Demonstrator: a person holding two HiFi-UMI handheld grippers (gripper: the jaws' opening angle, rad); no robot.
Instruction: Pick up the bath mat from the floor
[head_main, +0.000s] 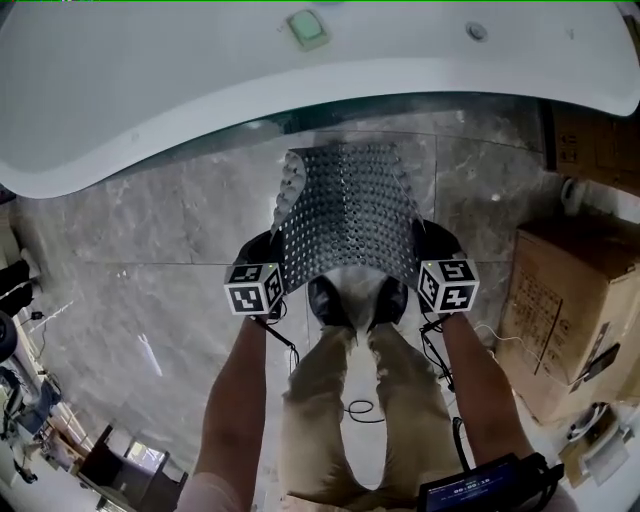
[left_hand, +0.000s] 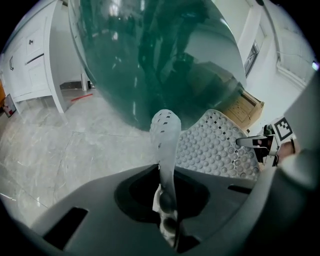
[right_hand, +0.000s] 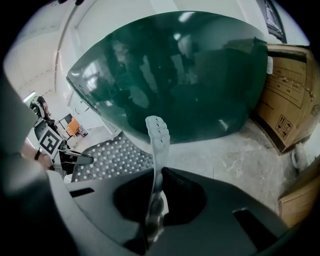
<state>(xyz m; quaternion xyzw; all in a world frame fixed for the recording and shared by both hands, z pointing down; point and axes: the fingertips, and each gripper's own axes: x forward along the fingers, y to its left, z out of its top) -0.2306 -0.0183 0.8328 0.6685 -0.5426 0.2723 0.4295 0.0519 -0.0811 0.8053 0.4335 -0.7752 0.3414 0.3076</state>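
bath mat (head_main: 348, 215): grey, see-through, covered in bumps and holes. It is stretched between the two grippers over the floor, in front of the person's shoes. The far end points at the bathtub and its far left corner is curled up. Can't tell whether the far end touches the floor.
left gripper (head_main: 262, 262): jaws nearly together, pinched on the mat's near left corner. In the left gripper view (left_hand: 167, 220) a strip of the mat edge stands up out of the jaws, and the rest of the mat (left_hand: 215, 147) spreads to the right.
right gripper (head_main: 440, 262): jaws nearly together, pinched on the mat's near right corner. In the right gripper view (right_hand: 154, 215) a strip with holes sticks up from the jaws, and the mat (right_hand: 112, 157) runs off to the left.
bathtub (head_main: 200, 90): white rim across the top of the head view. The side is dark green and glossy in the gripper views (left_hand: 160, 65). It sits just beyond the mat.
green square thing (head_main: 307, 28): on the tub rim, can't tell what it is.
floor (head_main: 130, 230): grey marble tile.
cardboard box (head_main: 565, 320): on the floor to the right, apart from the mat.
shoes (head_main: 330, 300): dark, just under the mat's near edge.
cable (head_main: 365, 410): loops between the legs.
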